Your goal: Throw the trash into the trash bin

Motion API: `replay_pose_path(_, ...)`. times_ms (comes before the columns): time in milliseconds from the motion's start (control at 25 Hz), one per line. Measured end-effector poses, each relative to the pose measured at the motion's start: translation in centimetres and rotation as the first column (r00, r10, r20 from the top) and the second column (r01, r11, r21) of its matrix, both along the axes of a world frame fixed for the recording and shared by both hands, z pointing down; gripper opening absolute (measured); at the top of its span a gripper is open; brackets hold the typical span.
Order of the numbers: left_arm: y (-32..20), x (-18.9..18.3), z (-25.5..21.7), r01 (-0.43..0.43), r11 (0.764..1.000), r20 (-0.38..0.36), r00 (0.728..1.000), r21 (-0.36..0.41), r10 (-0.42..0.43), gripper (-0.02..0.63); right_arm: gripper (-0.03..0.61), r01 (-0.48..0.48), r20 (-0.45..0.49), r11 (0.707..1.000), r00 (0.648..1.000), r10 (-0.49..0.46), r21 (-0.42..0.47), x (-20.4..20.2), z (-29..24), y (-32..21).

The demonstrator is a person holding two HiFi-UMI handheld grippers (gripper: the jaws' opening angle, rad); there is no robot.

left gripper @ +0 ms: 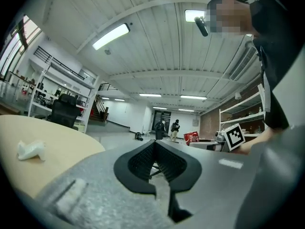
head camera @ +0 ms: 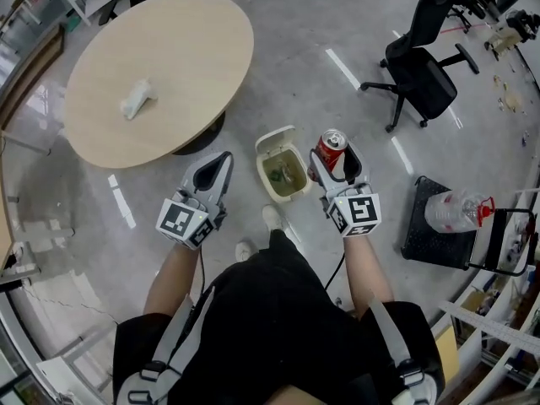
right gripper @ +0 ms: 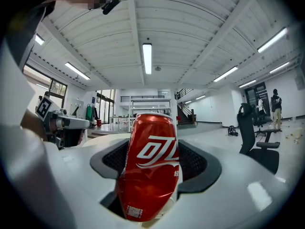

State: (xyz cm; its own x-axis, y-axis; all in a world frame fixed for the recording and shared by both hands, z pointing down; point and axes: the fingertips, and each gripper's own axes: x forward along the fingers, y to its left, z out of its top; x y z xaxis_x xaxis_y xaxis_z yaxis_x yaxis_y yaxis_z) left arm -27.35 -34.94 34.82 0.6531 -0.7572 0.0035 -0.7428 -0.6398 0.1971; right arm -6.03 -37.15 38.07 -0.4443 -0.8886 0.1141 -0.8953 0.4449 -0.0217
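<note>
Red can (right gripper: 150, 168) fills right gripper view; only head view shows bin (head camera: 262, 174).

text: white Chinese characters | on: red can (right gripper: 148, 168) | other: none legible

The can (right gripper: 150, 166) is glossy red metal (dented low down). The fingers (right gripper: 112, 158) are matt grey plastic with ribbed black rubbery faces. The counter (head camera: 160, 66) has a matt pale wood top; the bin (head camera: 274, 140) looks smooth cream plastic, the floor (head camera: 337, 24) polished grey.
</note>
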Motion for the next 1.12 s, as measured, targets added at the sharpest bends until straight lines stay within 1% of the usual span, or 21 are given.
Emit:
replay_pose_path(160, -2.0, 0.9, 3.9, 0.015, 0.998, 0.011, 1.0, -0.061, -0.015, 0.002, 0.319, -0.001, -0.01, 0.995, 1.0, 0.0, -0.102, 0.6, 5.3, -1.4)
replay_pose_path(280, -3.0, 2.2, 6.5, 0.006, 0.994, 0.027, 1.0, -0.108, -0.003, 0.002, 0.32, 0.01, -0.008, 0.984, 1.0, -0.012, -0.18, 0.8, 9.1, -2.0)
replay_pose_path(360, -3.1, 2.8, 8.5, 0.005, 0.988, 0.048, 0.999, -0.153, 0.002, 0.002, 0.319, 0.019, -0.01, 0.972, 1.0, -0.022, -0.234, 0.6, 11.8, -2.2)
replay_pose_path(480, -3.0, 3.6, 11.2, -0.005, 0.978, 0.047, 0.999, -0.208, 0.015, 0.002, 0.321, 0.035, -0.02, 0.952, 0.999, -0.043, -0.305, -0.1, 15.6, -2.5)
replay_pose_path(640, -3.3, 4.3, 12.8, -0.016, 0.963, 0.05, 0.998, -0.267, 0.031, 0.002, 0.321, 0.056, -0.031, 0.917, 0.997, -0.074, -0.395, -1.1, 20.2, -3.3)
replay_pose_path(760, -4.1, 3.8, 13.2, 0.005, 0.961, 0.051, 0.999, -0.276, 0.009, 0.002, 0.321, 0.068, -0.034, 0.884, 0.995, -0.094, -0.463, -1.8, 22.9, -3.4)
replay_pose_path(920, -5.2, 2.8, 13.7, 0.027, 0.958, 0.047, 0.999, -0.286, -0.014, 0.002, 0.321, 0.086, -0.037, 0.86, 0.992, -0.121, -0.504, -2.8, 25.1, -4.1)
replay_pose_path(1040, -5.2, 2.2, 14.3, 0.027, 0.957, 0.053, 0.998, -0.288, -0.012, 0.002, 0.322, 0.105, -0.028, 0.838, 0.99, -0.142, -0.536, -3.1, 26.5, -4.5)
replay_pose_path(1080, -5.1, 2.2, 14.4, 0.023, 0.956, 0.054, 0.998, -0.291, -0.007, 0.002, 0.325, 0.115, -0.02, 0.828, 0.988, -0.15, -0.549, -3.2, 27.0, -4.5)
replay_pose_path(1120, -5.1, 2.1, 14.5, 0.018, 0.954, 0.052, 0.999, -0.299, -0.003, 0.002, 0.35, 0.127, -0.006, 0.816, 0.987, -0.158, -0.564, -3.4, 27.5, -4.5)
